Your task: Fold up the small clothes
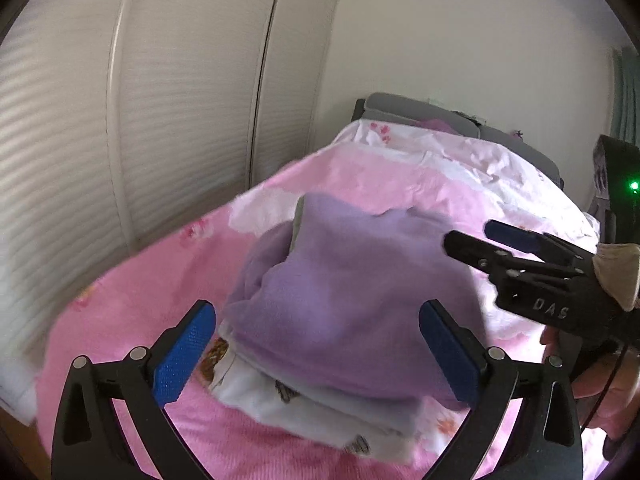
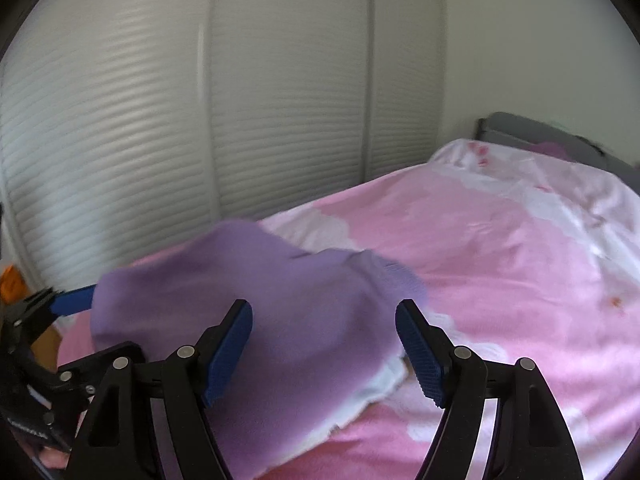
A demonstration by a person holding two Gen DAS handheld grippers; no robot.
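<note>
1. We see the purple garment (image 1: 344, 292) lying in a soft heap on the pink bed cover (image 1: 132, 304), on top of a white printed garment (image 1: 280, 404) that pokes out beneath its near edge.
2. Our left gripper (image 1: 316, 356) has its jaws spread wide. The cloth shows between the blue pads (image 1: 182, 356), but the pads do not press on it, so nothing is held.
3. Our right gripper (image 2: 324, 350) also has its jaws apart, with the purple cloth (image 2: 256, 320) showing between them and no pinch visible. In the left wrist view it reaches in from the right, over the garment's far side.
4. We judge the step in hand to be a release after laying a fold. The fabric is blurred, so whether it has fully settled is hard to tell.
5. To do this well, we should draw both grippers straight back and slightly up, so the pads do not snag the knit and drag the fold open.
6. We should keep the two hands level with each other while withdrawing. An uneven pull would skew the edge.
7. The heap looks rumpled on the left side, so the next grasp likely belongs on a clear edge or corner, not on the bunched middle.
8. We should pinch only the purple layer and leave the white garment below undisturbed.
</note>
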